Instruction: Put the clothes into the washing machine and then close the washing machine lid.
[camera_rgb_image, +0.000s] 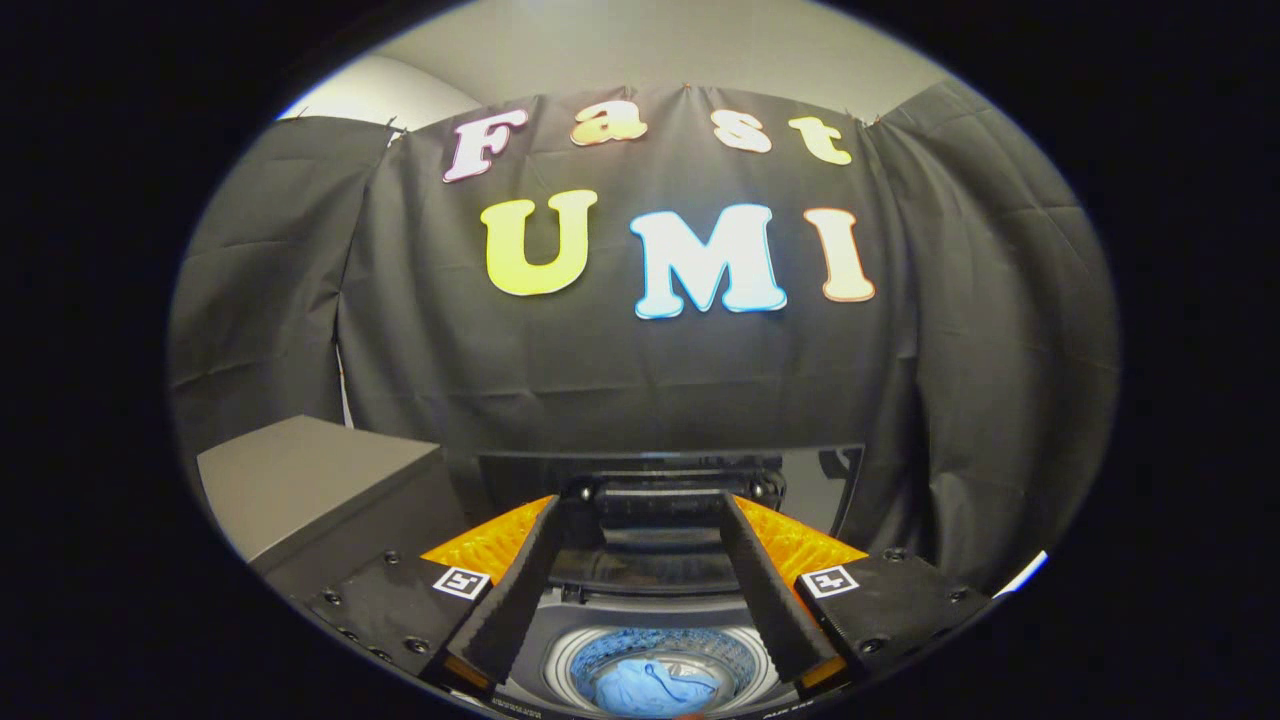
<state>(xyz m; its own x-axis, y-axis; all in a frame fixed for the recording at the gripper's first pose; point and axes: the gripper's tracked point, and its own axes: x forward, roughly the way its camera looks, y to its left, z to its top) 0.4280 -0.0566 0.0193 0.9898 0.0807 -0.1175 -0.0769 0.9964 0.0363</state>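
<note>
- Near the camera, the jaws stand apart with nothing between them, raised above the washing machine and aimed at its far edge.
- Left: a grey box-like surface sits just beside the machine, on the near-left side; its purpose cannot be told.
- Left finger angles inward toward the upright lid's handle bar.
- Centre, low: the round drum opening lies below and between the fingers; blue clothes lie bunched at its bottom, so the loading step looks done.
- Centre, far: the dark lid stands open, tipped back near the black cloth wall. Its handle bar sits just ahead of the fingertips, likely the reason for the spread, level approach.
- Right finger mirrors the left, also free of contact as far as can be seen.
- Judgement: what remains is closing the lid; next move calls for catching the bar and drawing it forward and down.
</note>
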